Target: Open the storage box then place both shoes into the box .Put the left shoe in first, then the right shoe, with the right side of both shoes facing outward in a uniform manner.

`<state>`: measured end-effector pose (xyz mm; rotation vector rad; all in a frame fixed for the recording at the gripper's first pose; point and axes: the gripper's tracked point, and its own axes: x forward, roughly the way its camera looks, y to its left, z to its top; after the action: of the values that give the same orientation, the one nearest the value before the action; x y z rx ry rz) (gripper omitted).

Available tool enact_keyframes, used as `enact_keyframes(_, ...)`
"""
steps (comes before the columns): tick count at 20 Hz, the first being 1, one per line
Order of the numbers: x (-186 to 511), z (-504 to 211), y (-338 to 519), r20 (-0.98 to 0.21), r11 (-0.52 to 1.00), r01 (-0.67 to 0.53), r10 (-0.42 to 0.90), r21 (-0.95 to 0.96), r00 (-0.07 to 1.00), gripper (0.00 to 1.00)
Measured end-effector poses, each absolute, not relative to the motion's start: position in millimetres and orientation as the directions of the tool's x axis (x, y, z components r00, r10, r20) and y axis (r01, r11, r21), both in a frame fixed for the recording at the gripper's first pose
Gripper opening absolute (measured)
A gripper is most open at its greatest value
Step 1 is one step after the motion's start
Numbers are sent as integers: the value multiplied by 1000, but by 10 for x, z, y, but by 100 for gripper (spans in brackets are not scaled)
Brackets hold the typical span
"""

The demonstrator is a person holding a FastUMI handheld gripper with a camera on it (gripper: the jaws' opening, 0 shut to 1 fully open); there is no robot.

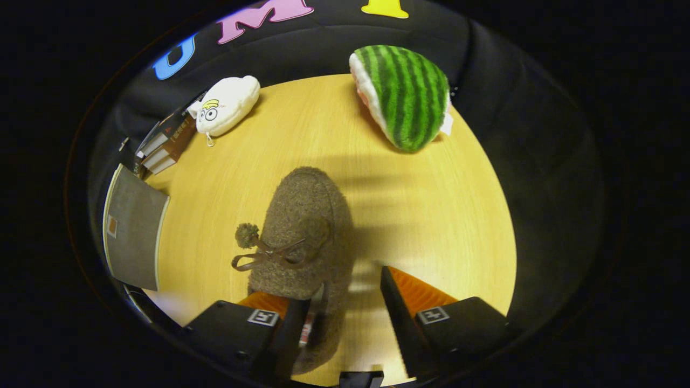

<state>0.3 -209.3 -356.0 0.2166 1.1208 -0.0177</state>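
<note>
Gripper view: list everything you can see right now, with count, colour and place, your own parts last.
Shoe: one, fuzzy brown with a bow and pom-pom, on the table between the tongs, its heel end against one finger.
Watermelon plush: one, green striped, at the table's far edge beyond the fingers.
Pouch: one, white with a cartoon eye, far edge, beside the books.
Books: small stack, brown, next to the pouch.
Grey panel: one, beside the shoe; possibly the storage box, cannot tell.
Table: one, light wood.
Tongs: one pair, open, straddling the shoe's heel.
</note>
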Motion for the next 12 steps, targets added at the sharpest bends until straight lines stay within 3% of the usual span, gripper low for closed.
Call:
enact_keyframes(2, 33, -3602, -2112, -898, 979, 131, 87, 158, 432, 38)
enact_keyframes(4, 31, -3551, -2164, -898, 973, 168, 73, 160, 433, 29)
enact_keyframes(6, 53, -3587, -2207, -896, 964, 212, 52, 160, 441, 10)
enact_keyframes(7, 24, -3560, -2203, -898, 965, 215, 43, 151, 437, 5)
enact_keyframes(12, 26, -3231, -2004, -880, 968, 193, 50, 158, 473, 5)
